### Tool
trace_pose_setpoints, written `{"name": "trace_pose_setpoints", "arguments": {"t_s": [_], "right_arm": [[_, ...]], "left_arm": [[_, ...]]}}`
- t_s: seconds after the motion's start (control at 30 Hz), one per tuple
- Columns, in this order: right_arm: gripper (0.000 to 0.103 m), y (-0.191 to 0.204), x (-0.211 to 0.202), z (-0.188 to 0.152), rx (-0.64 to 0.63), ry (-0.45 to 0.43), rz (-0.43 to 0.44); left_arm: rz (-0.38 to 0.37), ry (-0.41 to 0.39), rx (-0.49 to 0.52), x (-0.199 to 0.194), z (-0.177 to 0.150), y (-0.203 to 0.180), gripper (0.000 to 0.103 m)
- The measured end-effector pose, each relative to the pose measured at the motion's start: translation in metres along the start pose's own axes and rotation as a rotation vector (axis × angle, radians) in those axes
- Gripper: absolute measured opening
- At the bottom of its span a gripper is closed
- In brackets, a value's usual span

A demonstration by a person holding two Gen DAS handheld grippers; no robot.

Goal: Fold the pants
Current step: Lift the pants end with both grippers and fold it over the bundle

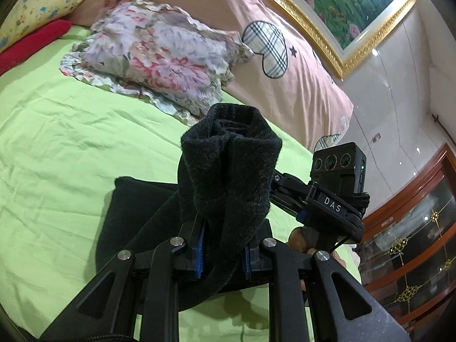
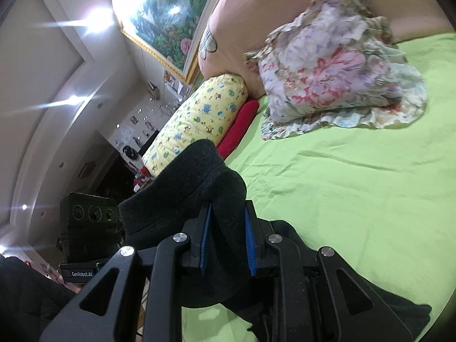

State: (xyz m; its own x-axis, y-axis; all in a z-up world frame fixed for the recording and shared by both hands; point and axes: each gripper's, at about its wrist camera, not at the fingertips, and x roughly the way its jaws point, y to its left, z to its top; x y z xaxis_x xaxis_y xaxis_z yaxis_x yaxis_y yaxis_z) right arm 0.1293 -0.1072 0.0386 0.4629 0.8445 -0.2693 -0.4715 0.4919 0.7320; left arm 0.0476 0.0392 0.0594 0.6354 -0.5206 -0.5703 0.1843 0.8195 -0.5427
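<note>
Left gripper (image 1: 223,252) clamped on bunched black fleece pants (image 1: 230,168); right gripper (image 2: 226,245) likewise pinching a thick fold of them, lifted above the green bed sheet (image 2: 356,199). Open sheet at 9 o'clock; floral ruffled pillow (image 1: 154,57) at 11; wooden cabinet (image 1: 413,242) beyond the bed edge at 3.

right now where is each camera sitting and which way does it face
Left wrist: rides the left gripper, facing across the light green bedsheet to the floral ruffled pillow; its jaws clamp the black knit pants; the right gripper's camera block shows.
Right wrist: rides the right gripper, jaws on the pants, facing the yellow print bolster; a dark sleeve shows.
Shared: pants, sheet, pillow, gold-framed painting.
</note>
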Motion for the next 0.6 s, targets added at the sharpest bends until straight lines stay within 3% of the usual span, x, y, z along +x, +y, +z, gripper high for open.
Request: {"name": "trace_pose_setpoints", "arguments": {"t_s": [0.33,0.6], "right_arm": [[0.023,-0.034,-0.038,-0.024,0.063,-0.038,-0.056],[0.023,-0.053,-0.063,-0.04,0.11,-0.095,-0.076]], "left_arm": [[-0.005,0.064,0.038,0.047,-0.021,-0.022,0.019],[0.018,0.089,0.132,0.076,-0.033,-0.051,0.024]]}}
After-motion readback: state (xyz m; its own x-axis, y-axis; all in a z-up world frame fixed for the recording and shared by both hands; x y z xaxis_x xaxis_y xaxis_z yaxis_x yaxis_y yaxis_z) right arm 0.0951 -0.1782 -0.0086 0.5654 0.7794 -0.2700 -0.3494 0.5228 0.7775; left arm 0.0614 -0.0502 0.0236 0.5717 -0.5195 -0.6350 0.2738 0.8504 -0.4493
